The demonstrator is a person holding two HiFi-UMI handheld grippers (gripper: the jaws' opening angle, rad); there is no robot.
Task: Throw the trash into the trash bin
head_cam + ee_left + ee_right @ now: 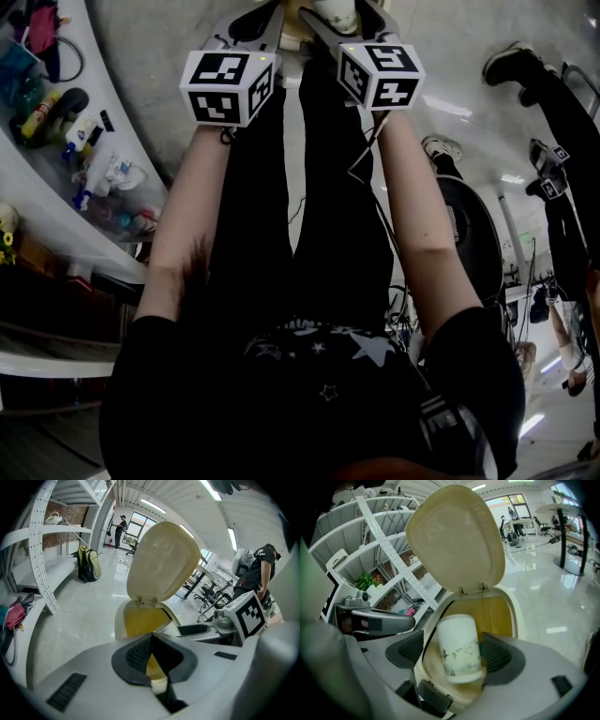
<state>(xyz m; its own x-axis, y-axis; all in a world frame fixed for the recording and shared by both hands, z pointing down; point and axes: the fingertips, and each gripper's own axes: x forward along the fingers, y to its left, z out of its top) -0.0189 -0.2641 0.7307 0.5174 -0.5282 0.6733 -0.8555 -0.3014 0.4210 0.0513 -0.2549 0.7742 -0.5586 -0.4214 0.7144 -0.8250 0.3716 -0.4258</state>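
Over the trash bin (pixel 513 616), lid (pixel 454 541) swung fully up on its rear hinges, yellow inside laid bare. Between the fingers (pixel 501 656) of the right gripper (pixel 456 654), a white paper cup (pixel 459 644) with dark printed characters and a faint grey-green pattern, smeared by blur, right above the bin's mouth. Long axis roughly up and down in the right gripper view, leaning a little, far end toward the lid's hinges, near end toward the camera; which end the mouth, not to be told. Fingers spread very wide, gripping nothing. Clear gap between the cup and the pad on the view's left. On the other side, cup edge just beside the pad, contact not to be made out through the blur.

Left gripper (pixel 150 637) close alongside, likewise above the bin, aimed down at the yellow interior. Fingers (pixel 133 653) there closed to a point, tips together, nothing held. Only bin rim and yellow lining visible through the narrow slit nearer the camera.

In the head view, two bare forearms (pixel 187 216) stretched forward side by side, marker cube (pixel 230 84) of the left near marker cube (pixel 380 73) of the right. White perforated shelving (pixel 389 541) beside the bin, glossy pale floor (pixel 553 597) all round, a green-and-black backpack (pixel 89 564) on the floor by the shelving.
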